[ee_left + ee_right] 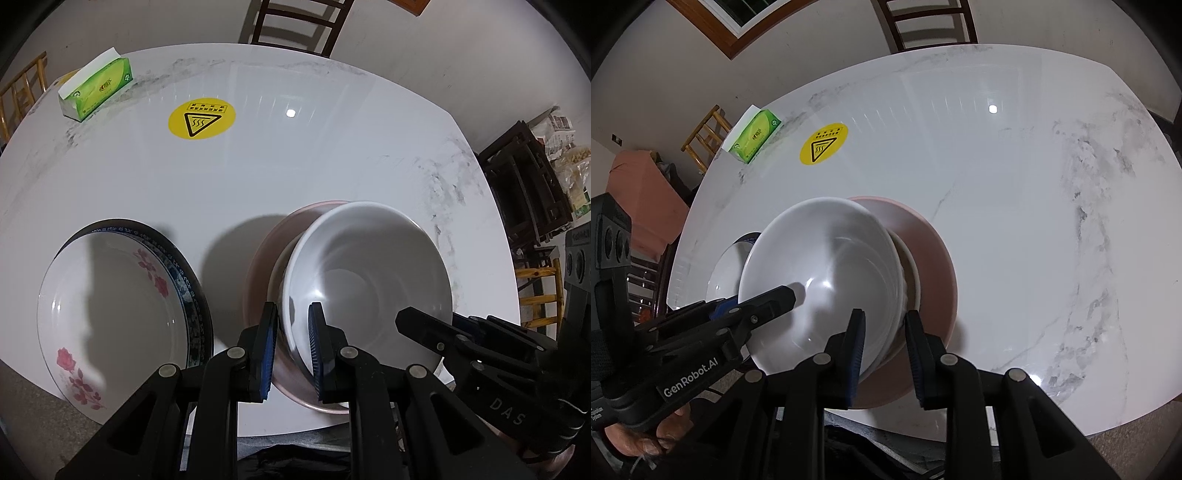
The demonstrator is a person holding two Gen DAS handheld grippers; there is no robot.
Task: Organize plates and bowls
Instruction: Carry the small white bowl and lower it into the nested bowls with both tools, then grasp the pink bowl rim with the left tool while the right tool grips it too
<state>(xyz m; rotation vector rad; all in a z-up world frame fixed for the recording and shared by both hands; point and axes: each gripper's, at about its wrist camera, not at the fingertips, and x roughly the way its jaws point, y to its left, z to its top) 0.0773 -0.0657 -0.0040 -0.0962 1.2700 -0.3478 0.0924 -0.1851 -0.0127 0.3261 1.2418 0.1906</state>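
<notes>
Both claws have the white bowl (369, 273) by its near rim: the left claw (293, 354) pinches one side, the right claw (882, 362) the other, jaws nearly closed on it. It hangs tilted just over the pink bowl (931, 258), so the nesting looks about half done. The floral plate (110, 317) already sits stacked on a blue-rimmed plate (192, 295) on the tabletop (295, 166). Seating the bowl is what's left, I'd say.

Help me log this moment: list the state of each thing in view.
White bowl: tilted, rim pinched by both grippers.
Pink plate: flat on table, under the bowl.
Flowered plate: stacked on a blue-rimmed plate.
Left gripper: shut on bowl rim.
Right gripper: shut on bowl rim.
Tissue box: open, tissue sticking out.
</notes>
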